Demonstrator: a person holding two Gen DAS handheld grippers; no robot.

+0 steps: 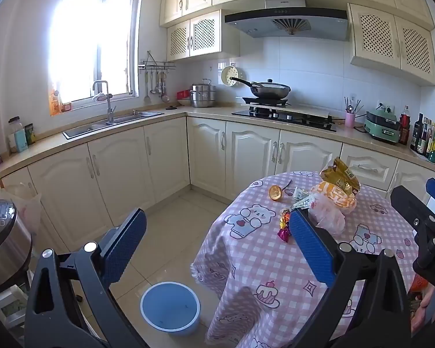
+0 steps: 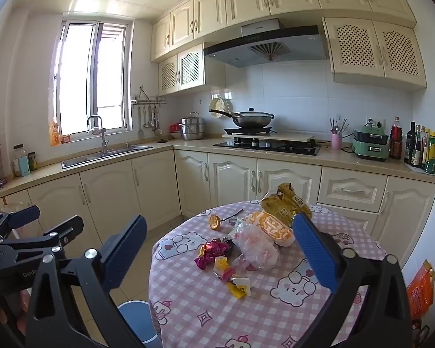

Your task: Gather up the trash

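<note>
Both grippers, left gripper (image 1: 217,240) and right gripper (image 2: 220,249), gape empty; crinkly foil candy wrappers (image 2: 214,253) could slip off the pink-checked table (image 2: 275,313), missing the blue round bin (image 1: 170,307).

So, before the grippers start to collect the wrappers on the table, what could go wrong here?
1. The blue bin stands on the floor beside the table, partly under the hanging tablecloth, so dropped trash may miss it.
2. The thin plastic bag overlaps the orange packet; one grab might drag both.
3. Small candy wrappers could slip from wide jaws.
</note>
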